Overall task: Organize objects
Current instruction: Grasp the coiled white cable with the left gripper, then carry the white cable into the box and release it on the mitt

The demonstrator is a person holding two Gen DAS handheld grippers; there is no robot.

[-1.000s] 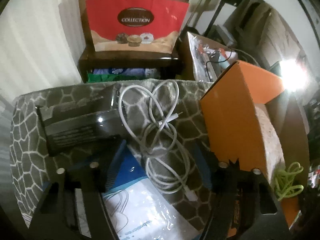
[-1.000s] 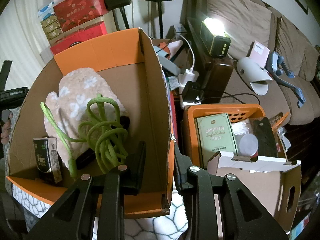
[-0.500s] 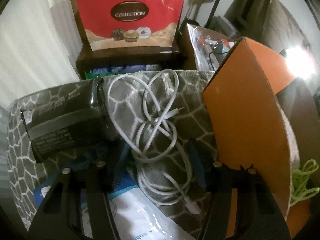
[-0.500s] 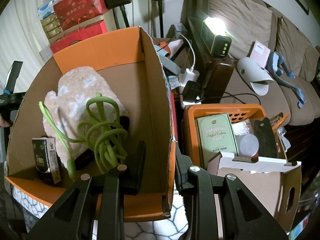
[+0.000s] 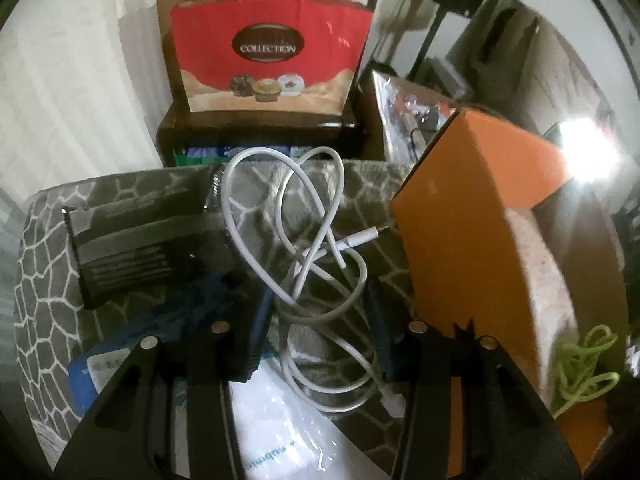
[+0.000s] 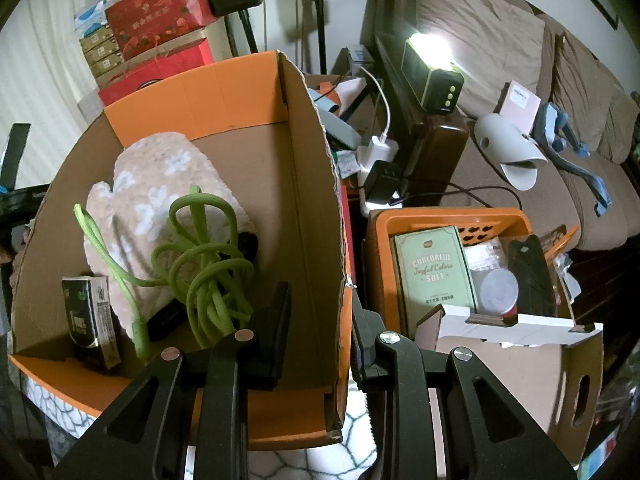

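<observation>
Straddling the tangled white charging cable [image 5: 320,280] on the patterned blanket [image 5: 44,280], the left tongs [image 5: 316,332] sit apart; I'd pinch where loops cross. Right tongs [image 6: 316,344] look clamped on the orange cardboard box [image 6: 320,208] wall.

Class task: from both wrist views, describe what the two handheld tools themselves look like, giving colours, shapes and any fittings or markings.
Both tools are matte black, with two angular fingers and round silver screw heads. The left tool has blue ribbed pads on its fingertips. The right tool has thick black rectangular pads. No cables, sleeves or markings show.
</observation>
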